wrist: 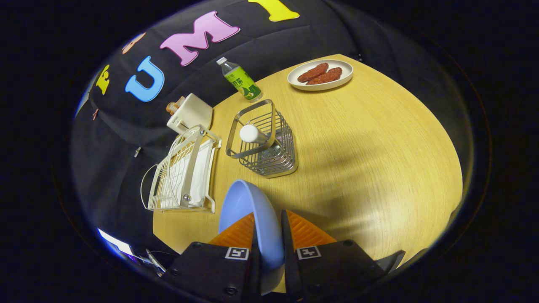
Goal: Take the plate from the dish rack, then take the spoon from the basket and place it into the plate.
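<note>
Currently your tongs (268, 235) pinch the light-blue round plate (248, 210) on edge, clear of the white wire dish rack (181, 172). Next, lay it flat on the wooden desk (358, 160), then fetch the white-handled spoon (252, 134) from the steel wire basket (269, 147).

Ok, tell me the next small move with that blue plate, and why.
Probably lower the blue plate and set it flat on the bare wooden table, just right of the fingers. The hand-held gripper is shut on its rim, holding it on edge, already clear of the white dish rack. The spoon waits in the wire basket and needs a resting plate.
</note>
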The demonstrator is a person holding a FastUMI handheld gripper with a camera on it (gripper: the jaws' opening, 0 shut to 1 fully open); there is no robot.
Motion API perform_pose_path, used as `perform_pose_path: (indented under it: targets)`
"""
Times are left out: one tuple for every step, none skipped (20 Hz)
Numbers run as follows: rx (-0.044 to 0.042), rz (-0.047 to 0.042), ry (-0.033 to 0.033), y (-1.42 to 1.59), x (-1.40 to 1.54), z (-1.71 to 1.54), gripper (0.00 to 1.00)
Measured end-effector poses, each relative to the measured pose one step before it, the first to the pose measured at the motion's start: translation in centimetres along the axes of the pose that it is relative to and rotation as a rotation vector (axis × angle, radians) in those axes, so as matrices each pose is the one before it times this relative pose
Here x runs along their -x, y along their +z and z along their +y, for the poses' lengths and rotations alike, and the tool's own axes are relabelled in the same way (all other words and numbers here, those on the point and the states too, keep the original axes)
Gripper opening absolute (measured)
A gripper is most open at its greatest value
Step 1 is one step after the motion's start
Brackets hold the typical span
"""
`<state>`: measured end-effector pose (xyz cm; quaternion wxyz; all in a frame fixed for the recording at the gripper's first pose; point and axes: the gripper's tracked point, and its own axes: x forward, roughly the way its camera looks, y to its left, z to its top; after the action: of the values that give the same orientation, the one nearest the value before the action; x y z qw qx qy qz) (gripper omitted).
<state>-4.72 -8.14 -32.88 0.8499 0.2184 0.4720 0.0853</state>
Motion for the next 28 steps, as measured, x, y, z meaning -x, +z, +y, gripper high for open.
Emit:
perform_pose_path:
  targets:
    - [0.00656, 0.00262, 0.0122, 0.012, -0.336, 0.059, 0.26]
    - [0.01608, -0.00288, 0.00876, -0.001, -0.035, -0.139, 0.27]
    - [0.01464, -0.00601, 0.01027, 0.094, -0.118, -0.133, 0.27]
    - [0.00779, 0.00175, 0.01079, -0.06, -0.364, -0.072, 0.27]
    - [-0.00196, 0.00496, -0.00237, 0.055, -0.082, -0.077, 0.28]
    - [0.00309, 0.00038, -0.01379, 0.139, -0.133, -0.487, 0.3]
    - [0.00663, -0.00814, -0.00658, 0.446, 0.212, -0.273, 0.3]
    - [0.01519, -0.01295, -0.01109, 0.453, 0.272, -0.216, 0.32]
    - [0.02525, -0.01868, -0.00507, 0.456, 0.165, -0.101, 0.41]
    - [0.03348, -0.02476, 0.00684, 0.555, 0.496, 0.288, 0.5]
    - [0.04153, -0.03271, 0.01177, 0.656, 0.395, 0.338, 0.63]
    - [0.04977, -0.04296, 0.00804, 0.897, 0.424, 0.268, 0.75]
    - [0.05834, -0.04673, -0.00017, 1.142, 0.754, 0.045, 0.88]
    - [0.05782, -0.04383, 0.00009, 0.667, 0.135, 0.044, 0.98]
    - [0.05201, -0.04917, 0.00988, 1.047, 0.545, 0.32, 0.98]
    - [0.05405, -0.0556, 0.01691, 1.186, 0.38, 0.672, 0.98]
    - [0.06351, -0.05897, 0.00377, 1.4, 0.223, 0.201, 0.98]
    - [0.05942, -0.06076, -0.0047, 1.172, -0.036, -0.299, 0.98]
    - [0.04352, -0.05603, 0.00452, 1.134, -0.151, 0.075, 0.98]
    - [0.02807, -0.03978, 0.00976, 0.702, -0.273, 0.482, 0.98]
    - [0.01525, -0.01863, 0.00754, 0.259, -0.447, 0.249, 0.98]
    - [0.00637, -0.00637, 0.00209, -0.236, -0.375, 0.007, 0.98]
    - [0.00259, -0.00151, -0.00285, -0.266, -0.527, -0.161, 0.98]
    - [-0.00117, -0.00047, -0.00477, -0.199, -0.603, -0.233, 0.98]
    - [-0.00235, -0.00375, -0.00701, -0.065, -0.729, -0.26, 0.98]
    - [-0.00171, -0.00818, -0.00776, -0.056, -0.472, -0.313, 0.98]
    - [0.00322, -0.00896, -0.00964, -0.009, -0.454, -0.283, 0.98]
    - [0.01597, -0.00365, -0.02104, -0.225, -0.573, -0.57, 0.98]
